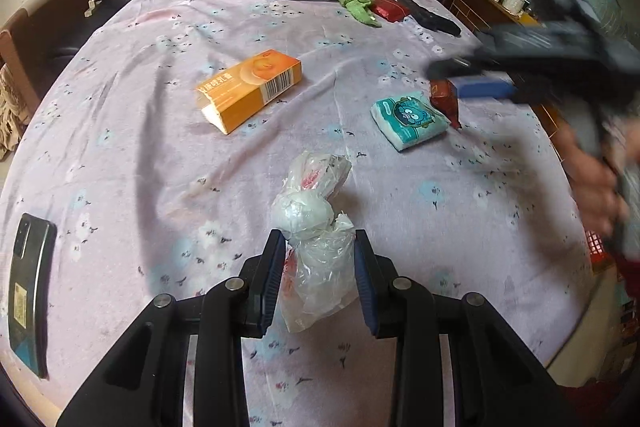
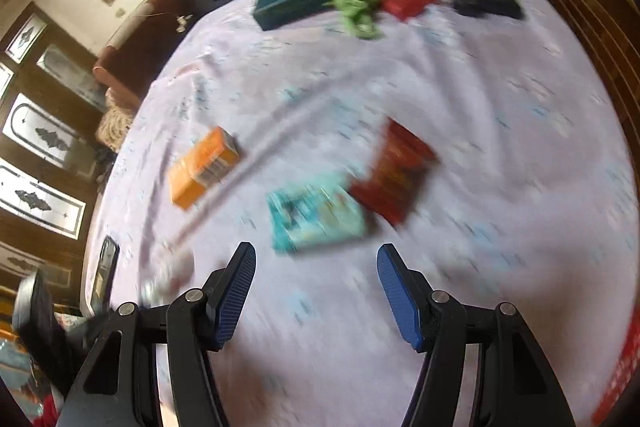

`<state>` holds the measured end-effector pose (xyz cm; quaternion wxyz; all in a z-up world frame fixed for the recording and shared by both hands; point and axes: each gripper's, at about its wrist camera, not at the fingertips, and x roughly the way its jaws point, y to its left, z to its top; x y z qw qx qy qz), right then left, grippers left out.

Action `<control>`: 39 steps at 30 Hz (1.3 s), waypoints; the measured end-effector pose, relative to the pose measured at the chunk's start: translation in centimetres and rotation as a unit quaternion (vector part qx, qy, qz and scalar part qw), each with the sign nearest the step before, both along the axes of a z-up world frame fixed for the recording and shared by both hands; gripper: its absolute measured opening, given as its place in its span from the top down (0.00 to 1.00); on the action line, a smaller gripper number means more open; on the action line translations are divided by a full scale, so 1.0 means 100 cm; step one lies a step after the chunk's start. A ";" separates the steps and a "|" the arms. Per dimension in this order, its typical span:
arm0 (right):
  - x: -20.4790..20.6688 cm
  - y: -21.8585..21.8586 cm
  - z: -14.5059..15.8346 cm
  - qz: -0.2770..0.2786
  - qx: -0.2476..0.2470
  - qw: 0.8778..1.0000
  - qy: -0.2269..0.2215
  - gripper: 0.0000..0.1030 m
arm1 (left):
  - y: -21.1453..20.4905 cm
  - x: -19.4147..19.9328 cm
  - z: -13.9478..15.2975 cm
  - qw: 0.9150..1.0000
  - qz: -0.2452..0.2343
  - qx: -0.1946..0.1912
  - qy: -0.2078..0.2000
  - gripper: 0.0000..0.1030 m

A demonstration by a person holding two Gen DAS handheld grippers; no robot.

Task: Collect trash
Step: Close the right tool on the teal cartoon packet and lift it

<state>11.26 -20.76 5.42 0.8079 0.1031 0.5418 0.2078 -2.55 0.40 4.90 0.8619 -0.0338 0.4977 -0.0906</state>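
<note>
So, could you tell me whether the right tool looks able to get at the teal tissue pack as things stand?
Probably yes: the right tool is open and empty, and the teal tissue pack lies just ahead of its fingertips with only bare cloth between.

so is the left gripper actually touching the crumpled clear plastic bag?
Touching. The left wrist view shows the left gripper with both blue pads pressed against the crumpled clear plastic bag, no gap.

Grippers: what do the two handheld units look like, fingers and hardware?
Both match: the left gripper and right gripper have matte black plastic linkage arms, round silver pivot pins, and two flat fingers faced with ribbed blue pads. No cables or markings are visible.
</note>
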 end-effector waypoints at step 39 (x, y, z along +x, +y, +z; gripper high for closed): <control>-0.043 0.023 -0.041 0.058 -0.098 0.993 -0.010 0.91 | -0.018 -0.007 0.000 1.000 0.011 -0.006 -0.008 0.68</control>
